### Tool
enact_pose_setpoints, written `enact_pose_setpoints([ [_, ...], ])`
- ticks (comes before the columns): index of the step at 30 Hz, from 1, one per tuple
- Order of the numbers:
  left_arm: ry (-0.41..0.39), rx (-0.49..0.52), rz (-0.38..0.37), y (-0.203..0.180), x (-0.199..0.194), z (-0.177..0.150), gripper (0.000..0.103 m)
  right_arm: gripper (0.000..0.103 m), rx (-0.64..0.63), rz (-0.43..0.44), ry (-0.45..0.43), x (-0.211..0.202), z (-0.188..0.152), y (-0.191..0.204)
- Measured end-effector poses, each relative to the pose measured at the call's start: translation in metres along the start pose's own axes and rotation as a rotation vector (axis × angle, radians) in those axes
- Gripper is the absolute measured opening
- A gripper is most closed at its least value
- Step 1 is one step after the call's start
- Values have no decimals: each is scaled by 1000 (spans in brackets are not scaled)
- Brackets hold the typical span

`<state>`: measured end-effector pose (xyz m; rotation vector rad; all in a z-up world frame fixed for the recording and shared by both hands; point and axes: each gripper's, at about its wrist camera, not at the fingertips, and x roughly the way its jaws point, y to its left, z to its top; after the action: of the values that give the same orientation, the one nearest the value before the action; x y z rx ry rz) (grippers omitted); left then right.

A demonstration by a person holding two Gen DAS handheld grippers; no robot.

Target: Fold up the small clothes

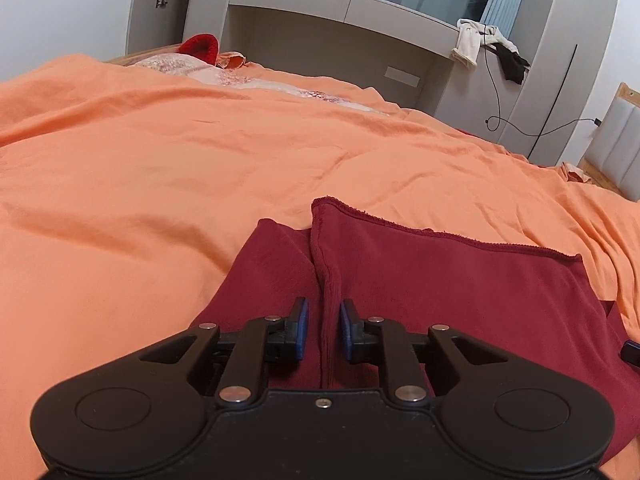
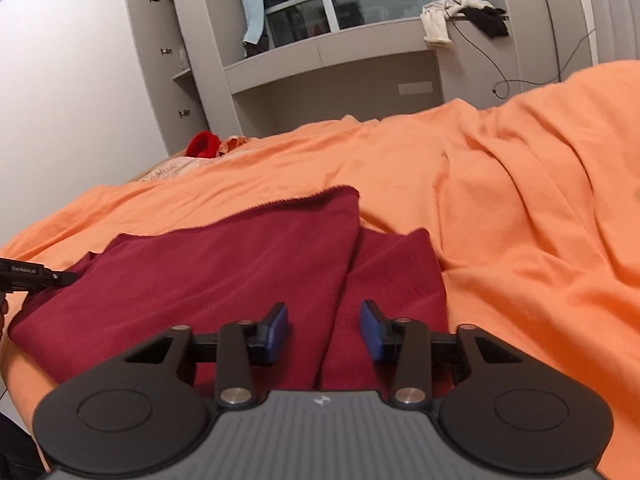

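A dark red garment [image 1: 440, 276] lies partly folded on the orange bed cover [image 1: 160, 168]. A top layer lies over a lower one, with a stitched hem at its far edge. My left gripper [image 1: 324, 326] is open; its blue pads straddle the folded left edge ridge of the garment without closing on it. In the right wrist view the garment [image 2: 224, 272] spreads to the left. My right gripper [image 2: 325, 328] is open, its pads either side of the garment's folded right edge. The left gripper's tip [image 2: 36, 274] shows at the far left.
A bright red item [image 1: 202, 46] and a patterned pink cloth [image 1: 224, 76] lie at the far end of the bed. Grey cabinets [image 1: 320, 40] and a window stand behind. Clothes [image 1: 480, 44] and a cable [image 1: 496, 92] hang over a ledge.
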<state>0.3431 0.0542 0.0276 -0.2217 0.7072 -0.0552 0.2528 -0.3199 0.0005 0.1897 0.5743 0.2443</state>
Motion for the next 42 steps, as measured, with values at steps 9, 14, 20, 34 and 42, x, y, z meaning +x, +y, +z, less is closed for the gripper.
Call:
enact_pose_setpoints([
  [9,-2,12,5,2,-1,-1,17,6,-153,-43,-22,-9,-11,27],
  [14,-13,6,-2,3,-4,-1,6,4,-171,-76,-20,-21,-9,31],
  [20,-34,-1,2,5,-14,-3,5,4,-181,-84,-18,-35,-10,31],
  [34,-14,7,13,8,-6,-5,7,4,-260,-101,12,-29,-15,32],
  [42,-27,-12,-9,14,-11,-5,7,4,-266,-100,16,-29,-15,31],
])
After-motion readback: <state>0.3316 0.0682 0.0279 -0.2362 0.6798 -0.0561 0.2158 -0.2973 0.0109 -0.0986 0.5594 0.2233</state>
